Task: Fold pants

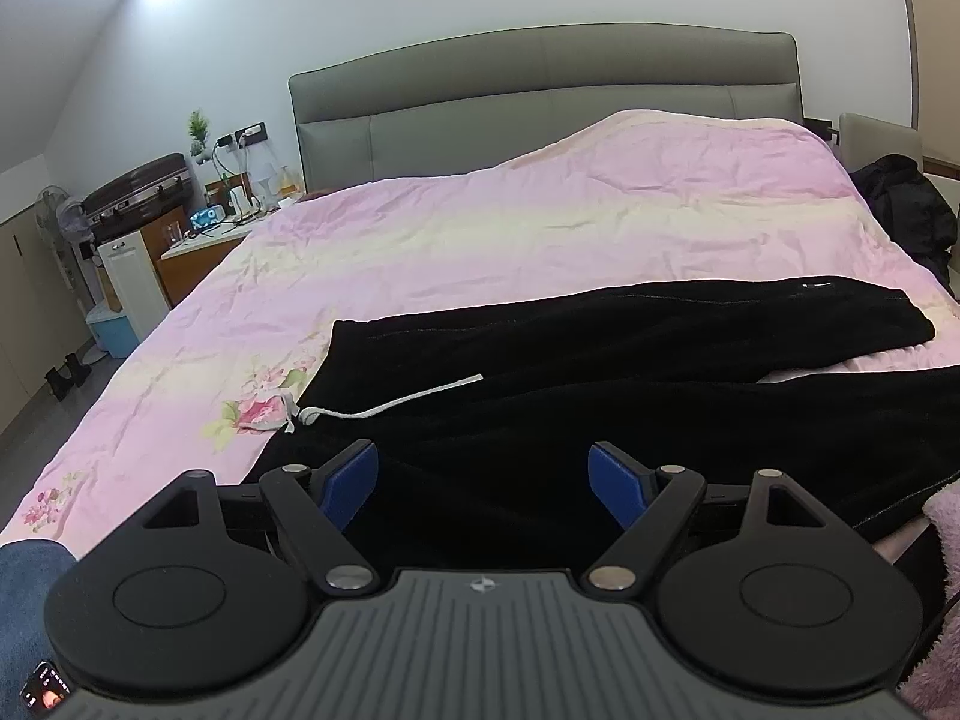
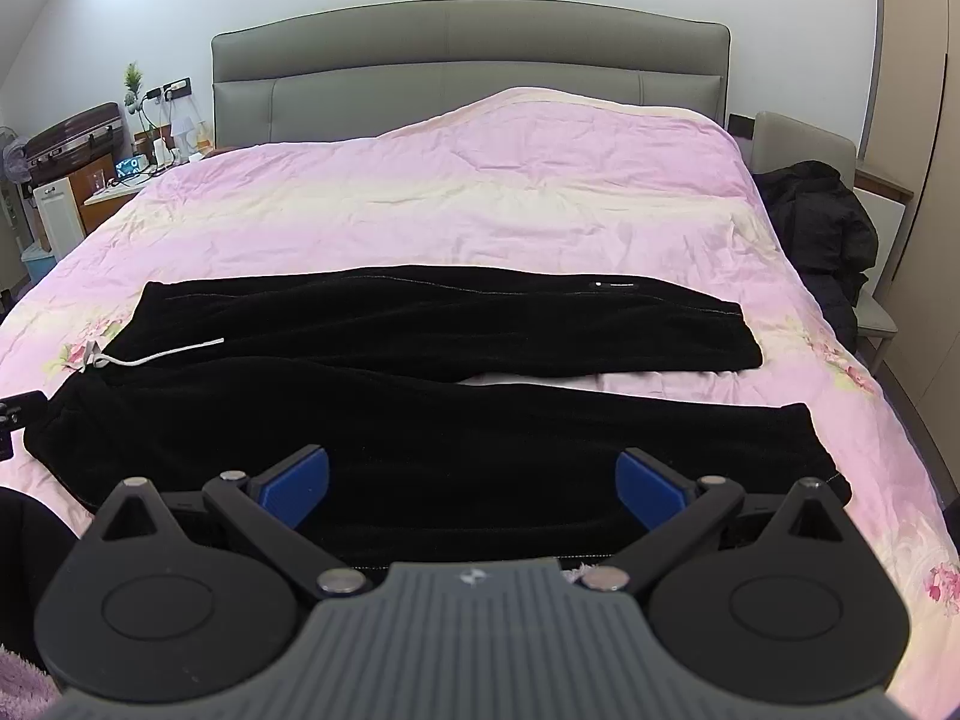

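Note:
Black pants (image 2: 420, 420) lie flat across the pink bed cover, waist at the left, both legs stretched to the right and spread apart. A white drawstring (image 2: 162, 354) trails from the waist. In the left wrist view the pants (image 1: 540, 420) fill the near bed, with the drawstring (image 1: 390, 402) at the waist. My left gripper (image 1: 483, 486) is open and empty, above the waist end of the near leg. My right gripper (image 2: 472, 489) is open and empty, above the lower part of the near leg.
The bed (image 2: 480, 192) has a grey headboard (image 2: 468, 60). A cluttered nightstand (image 1: 204, 234) and a suitcase (image 1: 138, 186) stand at the left. A chair with a dark jacket (image 2: 822, 222) stands at the right of the bed.

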Tool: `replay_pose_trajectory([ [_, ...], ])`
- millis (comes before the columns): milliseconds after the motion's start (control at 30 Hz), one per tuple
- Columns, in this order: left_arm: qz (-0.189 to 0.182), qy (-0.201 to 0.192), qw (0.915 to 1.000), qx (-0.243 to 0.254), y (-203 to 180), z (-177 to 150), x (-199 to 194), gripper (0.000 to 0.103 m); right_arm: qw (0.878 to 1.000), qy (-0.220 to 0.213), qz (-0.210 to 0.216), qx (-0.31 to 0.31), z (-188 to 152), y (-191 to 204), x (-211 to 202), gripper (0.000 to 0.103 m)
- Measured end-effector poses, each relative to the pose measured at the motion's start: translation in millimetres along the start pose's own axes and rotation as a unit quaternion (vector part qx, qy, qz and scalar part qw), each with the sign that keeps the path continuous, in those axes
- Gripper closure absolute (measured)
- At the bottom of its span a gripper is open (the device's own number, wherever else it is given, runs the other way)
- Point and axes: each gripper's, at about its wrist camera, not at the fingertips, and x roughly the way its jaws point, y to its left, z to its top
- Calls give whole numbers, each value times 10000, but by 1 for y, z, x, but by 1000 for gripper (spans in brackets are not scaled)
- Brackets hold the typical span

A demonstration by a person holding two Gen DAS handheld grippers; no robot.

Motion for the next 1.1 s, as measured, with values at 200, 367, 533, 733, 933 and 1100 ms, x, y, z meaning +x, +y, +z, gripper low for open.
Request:
replay_pose_trajectory([
  [200, -11, 12, 10000, 22, 4, -2, -3, 9, 10000, 4, -14, 25, 2, 3, -1, 5],
  [367, -7, 31, 10000, 40, 3, 1, -2, 10, 10000, -4, -23, 11, 4, 3, -1, 5],
  [533, -20, 34, 10000, 19, 4, 2, -2, 10, 10000, 12, -43, 11, 4, 5, -2, 5],
  [733, -21, 30, 10000, 26, 5, 1, -2, 10, 10000, 11, -60, -3, 4, 6, -2, 5],
  [933, -6, 30, 10000, 27, 3, 1, -2, 10, 10000, -1, -68, -59, 5, 8, -2, 5],
  [1100, -14, 49, 10000, 56, 3, 1, -1, 10, 9999, 14, -80, -84, 7, 6, -1, 5],
])
